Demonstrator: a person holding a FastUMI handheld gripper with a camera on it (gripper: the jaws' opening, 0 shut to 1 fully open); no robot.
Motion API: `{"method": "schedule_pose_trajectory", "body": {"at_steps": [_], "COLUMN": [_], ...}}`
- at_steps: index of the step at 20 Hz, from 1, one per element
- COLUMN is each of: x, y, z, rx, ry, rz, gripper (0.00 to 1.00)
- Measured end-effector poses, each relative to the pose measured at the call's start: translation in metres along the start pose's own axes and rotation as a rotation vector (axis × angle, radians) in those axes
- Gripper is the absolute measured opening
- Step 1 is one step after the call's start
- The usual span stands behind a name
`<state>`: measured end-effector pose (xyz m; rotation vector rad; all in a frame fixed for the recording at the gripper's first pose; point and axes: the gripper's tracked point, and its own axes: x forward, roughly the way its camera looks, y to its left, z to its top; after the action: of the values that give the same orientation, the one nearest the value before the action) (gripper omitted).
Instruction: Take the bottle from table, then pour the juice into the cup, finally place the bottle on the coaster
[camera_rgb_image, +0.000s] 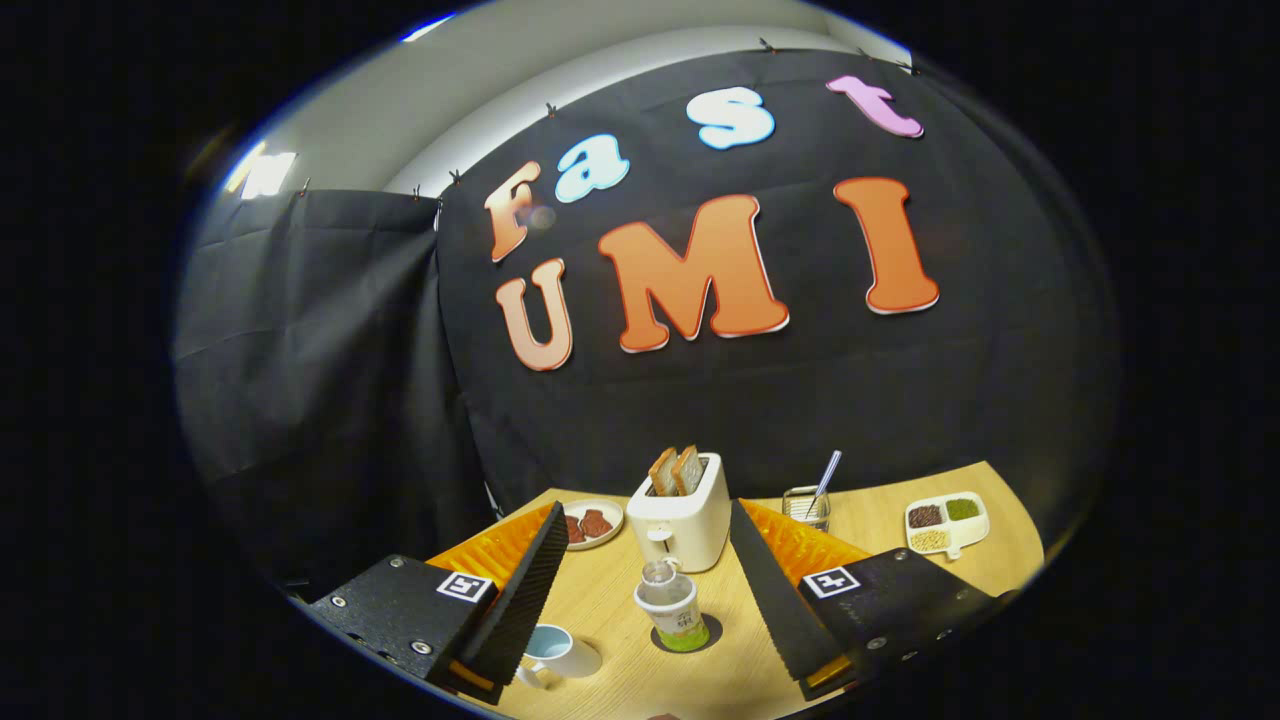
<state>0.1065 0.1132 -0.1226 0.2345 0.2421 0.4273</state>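
We see the bottle (672, 605) upright on a dark coaster (690, 640), straight ahead between our released jaws, nothing held. The cup (552, 650) sits just left of the bottle, the toaster (682, 520) behind it.

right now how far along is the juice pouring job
Possibly finished or not begun: the bottle stands upright on a dark round coaster. In hand: nothing; the gripper has open jaws either side of the bottle, not touching. The cup sits beside one finger; its contents are unclear.
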Motion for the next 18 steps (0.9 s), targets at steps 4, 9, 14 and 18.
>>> {"method": "schedule_pose_trajectory", "body": {"at_steps": [4, 9, 14, 18], "x": [-0.015, -0.047, -0.07, -0.091], "y": [-0.007, -0.015, -0.016, -0.027], "z": [0.053, 0.098, 0.117, 0.11], "rx": [-0.103, -0.215, -0.198, -0.157], "ry": [-0.123, -0.209, -0.245, -0.222], "rz": [-0.112, -0.274, -0.378, -0.488], "gripper": [0.97, 0.97, 0.97, 0.97]}}
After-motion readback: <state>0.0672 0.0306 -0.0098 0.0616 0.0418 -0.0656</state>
